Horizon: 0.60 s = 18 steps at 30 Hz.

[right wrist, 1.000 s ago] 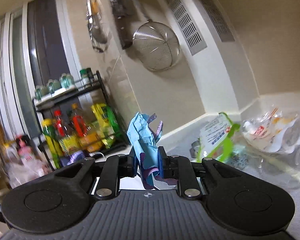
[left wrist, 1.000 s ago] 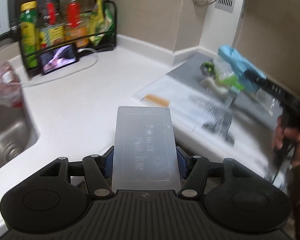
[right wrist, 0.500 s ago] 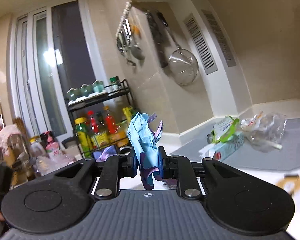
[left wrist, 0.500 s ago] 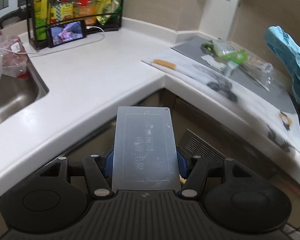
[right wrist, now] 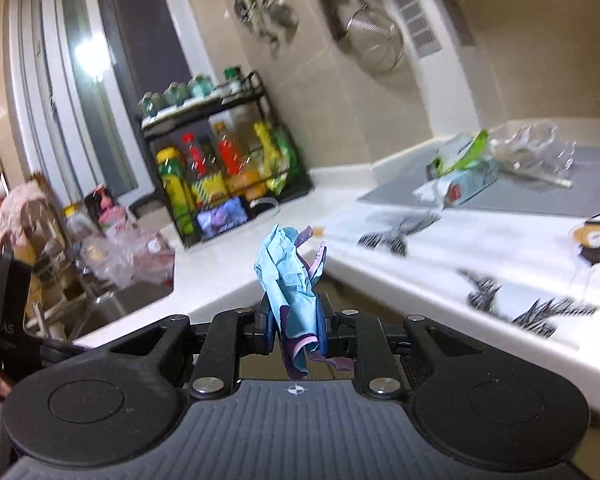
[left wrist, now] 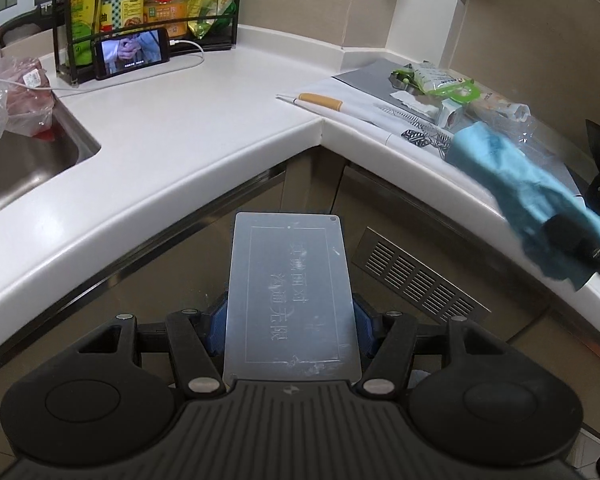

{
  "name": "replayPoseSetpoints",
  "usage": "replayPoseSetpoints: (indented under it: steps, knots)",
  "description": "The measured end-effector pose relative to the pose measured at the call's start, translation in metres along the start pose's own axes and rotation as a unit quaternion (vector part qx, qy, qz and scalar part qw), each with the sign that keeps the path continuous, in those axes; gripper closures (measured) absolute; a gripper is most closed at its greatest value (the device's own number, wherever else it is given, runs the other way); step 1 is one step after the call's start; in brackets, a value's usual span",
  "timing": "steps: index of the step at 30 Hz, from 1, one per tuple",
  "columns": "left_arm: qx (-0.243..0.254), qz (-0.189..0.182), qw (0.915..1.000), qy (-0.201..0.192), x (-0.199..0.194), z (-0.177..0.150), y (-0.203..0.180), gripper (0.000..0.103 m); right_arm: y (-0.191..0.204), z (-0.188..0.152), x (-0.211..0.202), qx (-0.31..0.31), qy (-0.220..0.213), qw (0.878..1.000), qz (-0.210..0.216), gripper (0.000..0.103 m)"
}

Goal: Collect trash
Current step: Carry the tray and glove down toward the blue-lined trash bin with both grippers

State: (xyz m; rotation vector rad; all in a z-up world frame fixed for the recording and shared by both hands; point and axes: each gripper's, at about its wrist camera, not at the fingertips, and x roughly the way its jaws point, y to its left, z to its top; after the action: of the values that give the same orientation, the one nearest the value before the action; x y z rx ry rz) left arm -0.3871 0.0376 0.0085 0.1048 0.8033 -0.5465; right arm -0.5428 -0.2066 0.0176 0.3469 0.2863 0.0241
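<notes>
My left gripper [left wrist: 288, 316] is shut on a flat translucent plastic lid [left wrist: 288, 296], held out in front of the counter's corner, above the cabinet fronts. My right gripper [right wrist: 294, 320] is shut on a crumpled blue and purple wrapper [right wrist: 288, 272]; the same blue wrapper [left wrist: 528, 196] shows at the right of the left wrist view, off the counter edge. More trash lies on a grey mat [left wrist: 364, 78] at the back right: a green and white packet [left wrist: 440, 82], a small box [left wrist: 450, 114] and clear plastic wrap [right wrist: 540, 148].
The white counter [left wrist: 188, 120] wraps around a corner. A sink [left wrist: 24, 164] with a bagged item [left wrist: 16, 100] is at the left. A rack of bottles [left wrist: 140, 4] and a lit phone [left wrist: 134, 54] stand at the back. A knife [left wrist: 320, 101] lies on a patterned cloth [right wrist: 480, 248].
Both grippers have drawn back and down from the counter with their loads. The right gripper with the blue wrapper has dropped lower and nearer the counter edge.
</notes>
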Motion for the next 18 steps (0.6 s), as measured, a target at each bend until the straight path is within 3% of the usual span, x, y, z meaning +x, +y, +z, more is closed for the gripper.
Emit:
replayPoseSetpoints:
  steps: [6, 18]
  knots:
    - [0.008, -0.005, 1.0, 0.004, 0.001, -0.006, -0.004, 0.038, 0.022, -0.016, 0.012, -0.019, 0.032, 0.999, 0.007, 0.082]
    - [0.014, -0.008, 0.9998, 0.015, 0.013, -0.013, -0.01, 0.038, 0.033, -0.026, 0.021, -0.034, 0.052, 0.998, 0.005, 0.082]
